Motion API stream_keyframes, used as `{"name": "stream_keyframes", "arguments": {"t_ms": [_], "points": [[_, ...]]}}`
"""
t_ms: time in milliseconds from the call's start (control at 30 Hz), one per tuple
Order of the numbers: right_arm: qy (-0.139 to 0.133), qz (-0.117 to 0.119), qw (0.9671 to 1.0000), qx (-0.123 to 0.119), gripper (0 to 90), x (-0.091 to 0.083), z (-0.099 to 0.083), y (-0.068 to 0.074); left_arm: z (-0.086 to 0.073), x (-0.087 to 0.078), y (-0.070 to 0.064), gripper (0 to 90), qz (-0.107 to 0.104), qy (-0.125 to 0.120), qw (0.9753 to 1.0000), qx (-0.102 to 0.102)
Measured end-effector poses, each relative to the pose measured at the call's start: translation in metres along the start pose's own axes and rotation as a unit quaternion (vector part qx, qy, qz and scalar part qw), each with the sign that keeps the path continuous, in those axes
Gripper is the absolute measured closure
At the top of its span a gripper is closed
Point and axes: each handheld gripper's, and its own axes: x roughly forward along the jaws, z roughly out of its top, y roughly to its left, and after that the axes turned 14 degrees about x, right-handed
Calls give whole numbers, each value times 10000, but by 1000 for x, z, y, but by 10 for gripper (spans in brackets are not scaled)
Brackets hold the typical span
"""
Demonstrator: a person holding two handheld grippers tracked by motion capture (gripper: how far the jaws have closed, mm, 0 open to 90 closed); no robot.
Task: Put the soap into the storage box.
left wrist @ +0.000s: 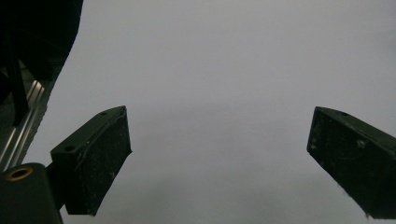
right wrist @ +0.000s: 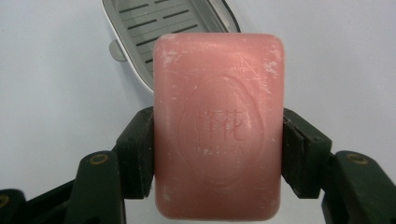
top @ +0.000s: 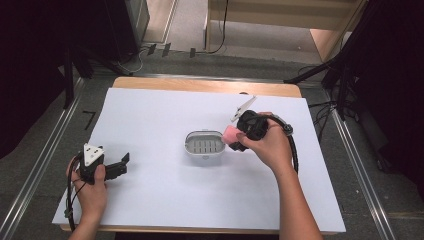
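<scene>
A pink bar of soap (right wrist: 218, 126) with a stamped oval mark is clamped between the two black jaws of my right gripper (right wrist: 218, 151). In the high view the soap (top: 229, 134) hangs just right of a white soap dish (top: 204, 145) with a slotted grey insert, at the middle of the table. The dish (right wrist: 140, 28) lies beyond the soap in the right gripper view, partly hidden by it. My left gripper (top: 120, 167) rests near the table's front left, open, with bare white surface between its fingers (left wrist: 93, 161).
A white sheet (top: 165, 195) covers the wooden table. Black stands and cables sit on the floor left and right of the table, and a wooden frame stands behind it.
</scene>
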Motion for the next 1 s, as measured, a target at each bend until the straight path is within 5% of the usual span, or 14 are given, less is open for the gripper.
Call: {"name": "stream_keyframes", "arguments": {"t_ms": [1000], "points": [[335, 319, 9954, -838, 387, 31, 30, 16, 0, 0, 0, 65, 16, -26, 10000, 5]]}}
